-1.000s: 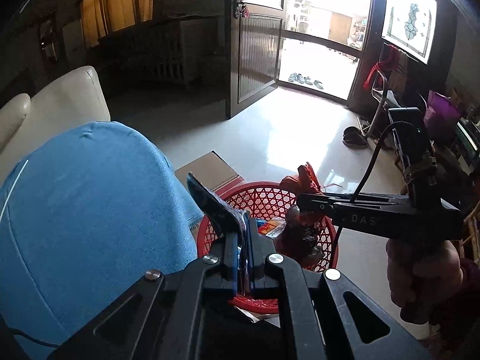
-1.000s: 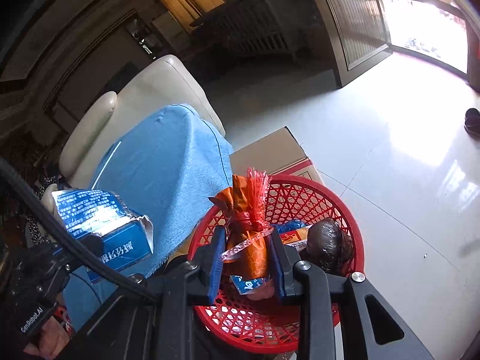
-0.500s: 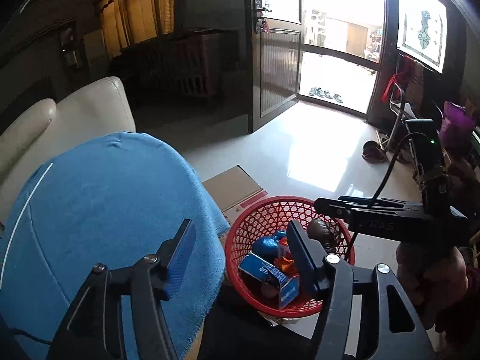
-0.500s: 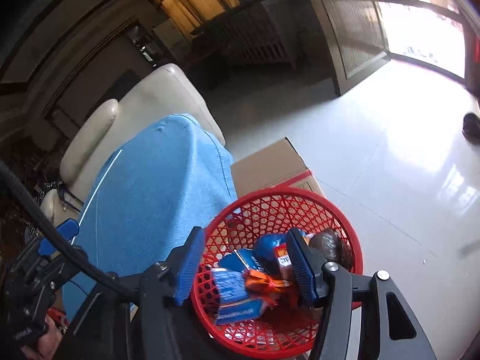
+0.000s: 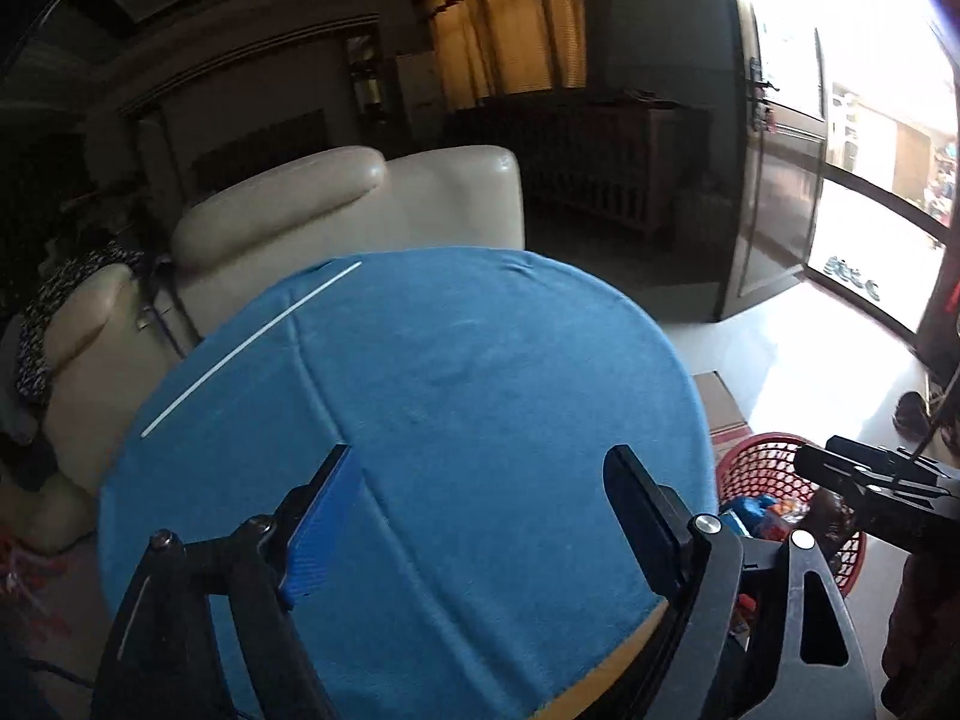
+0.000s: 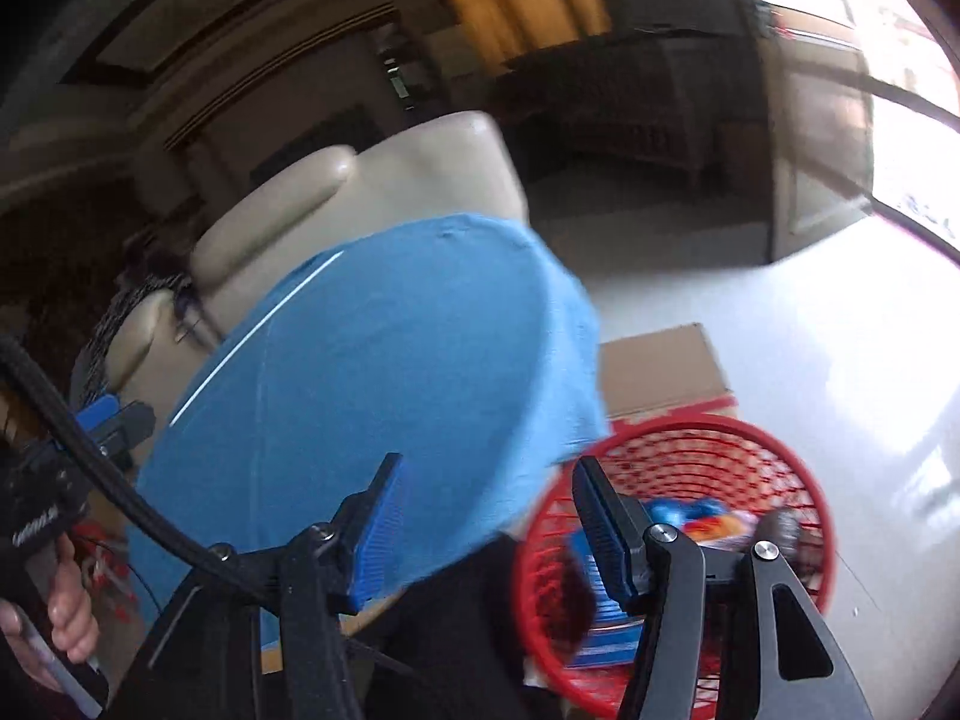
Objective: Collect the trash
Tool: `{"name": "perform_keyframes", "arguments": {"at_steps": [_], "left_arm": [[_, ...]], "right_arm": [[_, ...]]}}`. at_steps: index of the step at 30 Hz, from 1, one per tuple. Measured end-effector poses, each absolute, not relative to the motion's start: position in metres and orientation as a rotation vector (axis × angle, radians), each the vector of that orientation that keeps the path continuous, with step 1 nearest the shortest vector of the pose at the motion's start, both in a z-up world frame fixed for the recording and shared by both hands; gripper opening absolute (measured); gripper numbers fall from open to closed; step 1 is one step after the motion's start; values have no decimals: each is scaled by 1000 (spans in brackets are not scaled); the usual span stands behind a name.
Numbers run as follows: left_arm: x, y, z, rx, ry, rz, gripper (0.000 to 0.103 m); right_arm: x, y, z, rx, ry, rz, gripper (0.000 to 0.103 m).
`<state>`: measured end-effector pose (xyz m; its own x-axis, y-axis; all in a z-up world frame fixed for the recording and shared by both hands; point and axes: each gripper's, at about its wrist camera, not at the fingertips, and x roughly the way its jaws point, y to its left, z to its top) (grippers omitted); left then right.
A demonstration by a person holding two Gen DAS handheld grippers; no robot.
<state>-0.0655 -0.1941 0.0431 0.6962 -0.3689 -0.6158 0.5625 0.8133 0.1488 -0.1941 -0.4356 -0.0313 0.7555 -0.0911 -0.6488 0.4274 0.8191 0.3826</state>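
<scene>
Left claw (image 5: 480, 522) opening wide, nothing between its blue pads, hanging over the near part of the desk (image 5: 480, 372) under its blue cloth. Right claw (image 6: 486, 516) standing about half open, also empty, straddling the desk's right edge with its right finger over the red basket (image 6: 774, 450).

Moving outward: trash (image 6: 696, 516) lying in the bottom of the basket, blue and orange wrappers plus a dark rounded lump, blurred in the right wrist view. Basket sitting on the floor just right of the desk, a cardboard box (image 6: 657, 369) just beyond it. On the cloth, only a thin white line (image 5: 252, 348) running from near left to far, too slim to tell whether straw, stick or stitching. Cream sofa (image 5: 360, 210) beyond the far edge.

Judging the drop as finished and the search for a next piece as the step in hand. Doing it well: sweeping both cameras slowly across the cloth to cut blur, checking that white line first, keeping the cable (image 6: 90, 462) clear of the desk edge, approaching flat items low with jaws wide and pinching without bunching the cloth.
</scene>
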Motion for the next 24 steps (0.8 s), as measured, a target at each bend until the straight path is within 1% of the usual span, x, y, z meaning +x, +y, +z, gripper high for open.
{"name": "perform_keyframes", "arguments": {"at_steps": [9, 16, 24], "left_arm": [[-48, -112, 32, 293, 625, -278, 84], [-50, -89, 38, 253, 612, -201, 84], [-58, -68, 39, 215, 606, -166, 85]], "right_arm": [[-149, -352, -2, 425, 656, -136, 61], [-129, -312, 27, 350, 621, -155, 61], [-134, -270, 33, 250, 610, -194, 61]]}}
